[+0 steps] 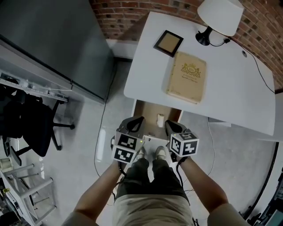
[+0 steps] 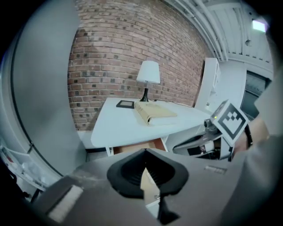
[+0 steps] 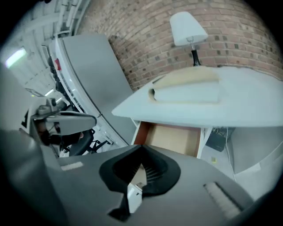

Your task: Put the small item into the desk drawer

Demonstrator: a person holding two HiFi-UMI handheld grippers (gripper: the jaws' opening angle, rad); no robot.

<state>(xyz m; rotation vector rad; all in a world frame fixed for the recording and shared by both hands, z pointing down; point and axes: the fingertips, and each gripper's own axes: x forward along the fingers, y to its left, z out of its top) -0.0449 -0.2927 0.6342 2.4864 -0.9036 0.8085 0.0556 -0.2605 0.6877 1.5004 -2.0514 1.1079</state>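
Brick wall [image 1: 132,13]: backs the white desk [image 1: 146,75], whose front edge overhangs the drawer
Floor [image 1: 110,114]: bare grey on both sides, free room for the arms
Drawer [image 1: 148,112]: pulled out, near both tongs; probably only pushing it in remains
Left gripper [image 1: 135,124]: jaws together, empty
Right gripper [image 1: 173,128]: jaws together, empty
Small item [image 1: 160,120]: lies inside the drawer, touched by neither gripper

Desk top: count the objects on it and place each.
3: a picture frame near the wall, a tan book nearer the drawer, a white lamp at the far right. The lamp may hide more.
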